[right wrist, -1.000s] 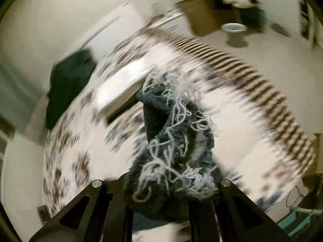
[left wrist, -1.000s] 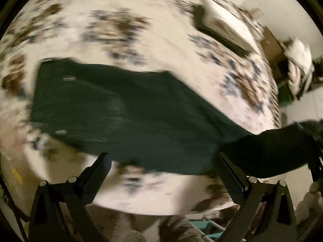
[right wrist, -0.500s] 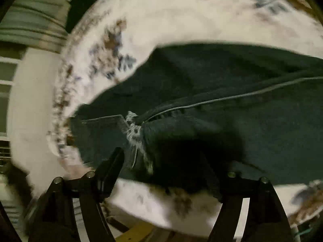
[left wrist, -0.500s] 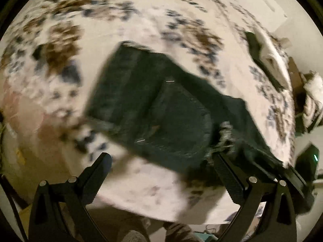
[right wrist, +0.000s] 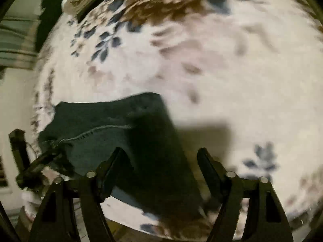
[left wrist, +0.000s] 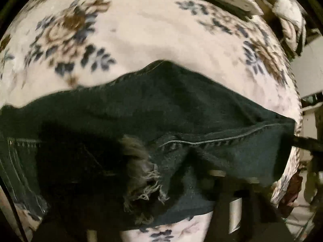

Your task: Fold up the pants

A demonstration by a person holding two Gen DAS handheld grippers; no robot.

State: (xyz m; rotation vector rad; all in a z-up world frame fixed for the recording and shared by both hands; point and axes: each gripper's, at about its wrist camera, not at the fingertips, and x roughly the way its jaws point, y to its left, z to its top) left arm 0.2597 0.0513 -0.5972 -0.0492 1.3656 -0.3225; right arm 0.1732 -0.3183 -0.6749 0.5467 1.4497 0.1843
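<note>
- The dark pants lie spread on the floral bedspread, their frayed hem folded over the top.
- Left gripper: jaws closing, mostly buried under the cloth; whether they pinch it I cannot tell.
- Right gripper: jaws spread and closing, a pants edge between them, not pressed.

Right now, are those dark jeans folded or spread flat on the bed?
Folded over, loosely: the jeans lie doubled on the floral bedspread, the frayed hem resting atop another denim layer.
</note>
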